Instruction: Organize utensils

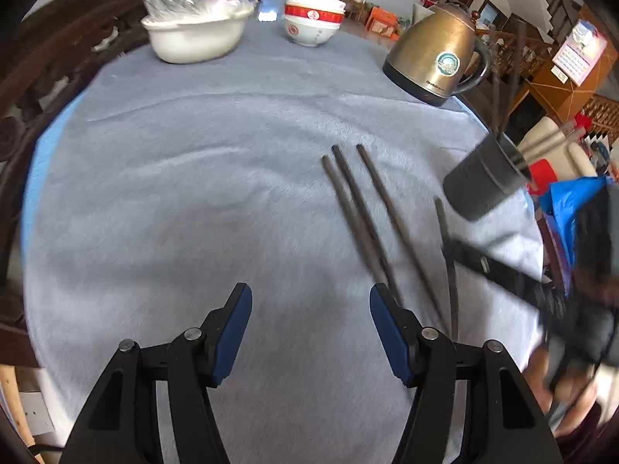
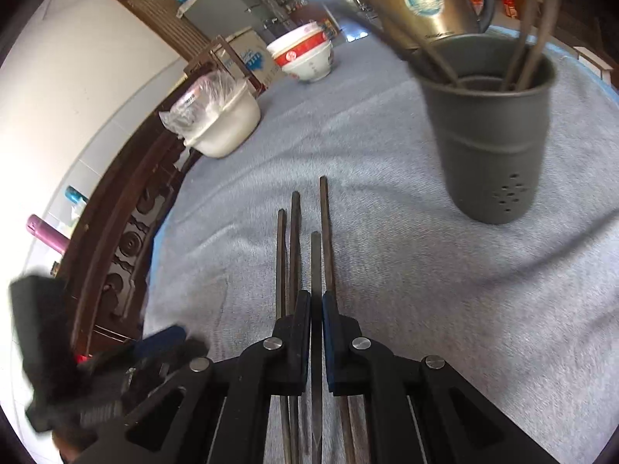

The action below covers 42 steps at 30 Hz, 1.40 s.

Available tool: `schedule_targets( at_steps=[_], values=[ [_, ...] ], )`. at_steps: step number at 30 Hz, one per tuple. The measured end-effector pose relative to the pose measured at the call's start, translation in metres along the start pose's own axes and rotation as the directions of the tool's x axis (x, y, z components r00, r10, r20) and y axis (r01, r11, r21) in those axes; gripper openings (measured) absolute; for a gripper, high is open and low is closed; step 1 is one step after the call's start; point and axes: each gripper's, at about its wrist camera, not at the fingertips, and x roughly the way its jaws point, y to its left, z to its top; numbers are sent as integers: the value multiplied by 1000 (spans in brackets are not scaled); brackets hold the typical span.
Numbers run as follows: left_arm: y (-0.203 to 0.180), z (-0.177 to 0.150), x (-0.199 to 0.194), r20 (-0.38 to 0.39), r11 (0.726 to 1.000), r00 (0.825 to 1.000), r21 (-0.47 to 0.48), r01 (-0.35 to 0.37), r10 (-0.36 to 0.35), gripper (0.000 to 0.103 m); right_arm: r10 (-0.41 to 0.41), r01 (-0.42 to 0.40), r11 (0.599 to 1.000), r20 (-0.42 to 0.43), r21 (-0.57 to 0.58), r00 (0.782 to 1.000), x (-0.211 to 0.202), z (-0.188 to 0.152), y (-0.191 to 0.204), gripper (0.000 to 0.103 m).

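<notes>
We hold our left gripper point(image 1: 310, 326) with its jaws spread wide above the grey tablecloth point(image 1: 193, 193), gripping nothing. Just right of it three dark chopsticks point(image 1: 359, 212) lie loose on the cloth. Our right gripper point(image 2: 316, 309) is clamped on a fourth chopstick point(image 2: 315, 263), and beyond it to the right the grey utensil holder point(image 2: 491, 131) carries more chopsticks upright.

Left tongs point(image 1: 309, 332) held wide apart above grey cloth-covered tabletop point(image 1: 193, 193), nothing gripped. Three dark chopsticks point(image 1: 363, 224) laid side by side just ahead of right finger. Fourth chopstick point(image 1: 448, 255) seen gripped by right tongs point(image 1: 456, 249), blurred. Dark holder cup point(image 1: 483, 181) placed near, chopsticks inside.
</notes>
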Motion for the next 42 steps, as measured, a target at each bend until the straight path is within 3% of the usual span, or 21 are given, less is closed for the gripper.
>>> schedule_targets(
  at_steps=[8, 11, 17, 21, 23, 26, 30, 32, 34, 37, 39, 42],
  values=[
    [-2, 65, 44, -96, 998, 995, -61, 25, -31, 63, 18, -19, 999, 22, 26, 1000, -22, -7, -10, 7],
    [-4, 80, 55, -123, 997, 992, -72, 2, -11, 55, 23, -24, 999, 32, 27, 999, -28, -8, -11, 7],
    [-9, 86, 69, -157, 997, 988, -73, -13, 2, 53, 6, -9, 999, 59, 47, 998, -37, -6, -22, 9],
    [-11, 85, 77, -172, 998, 985, -62, -32, 21, 53, -2, 0, 996, 27, 93, 1000, -36, -2, -34, 11],
    [-9, 82, 78, -175, 997, 984, -62, -40, 29, 47, -20, 18, 995, 21, 99, 1000, -32, 2, -36, 13],
    [-10, 82, 79, -175, 997, 984, -55, -45, 34, 47, -33, 34, 993, -11, 112, 999, -20, 5, -38, 22],
    [-2, 84, 78, -190, 997, 981, -60, -39, 27, 40, -67, 69, 991, -17, 115, 998, -9, 11, -38, 50],
    [4, 84, 76, -192, 997, 981, -66, -39, 25, 40, -96, 95, 990, 5, 101, 995, -7, 13, -37, 49],
    [7, 85, 76, -194, 996, 981, -77, -40, 24, 40, -129, 129, 989, 1, 70, 992, -3, 17, -34, 38],
    [10, 86, 73, -195, 995, 981, -95, -27, 7, 40, -159, 159, 986, -17, 41, 987, 5, 20, -31, 34],
    [8, 87, 72, -188, 994, 982, -110, -9, -12, 40, -182, 183, 983, -43, 23, 982, 14, 22, -29, 24],
    [3, 91, 74, -189, 994, 982, -110, -26, 5, 40, -193, 195, 981, -64, 25, 979, 22, 21, -31, 21]
  ],
)
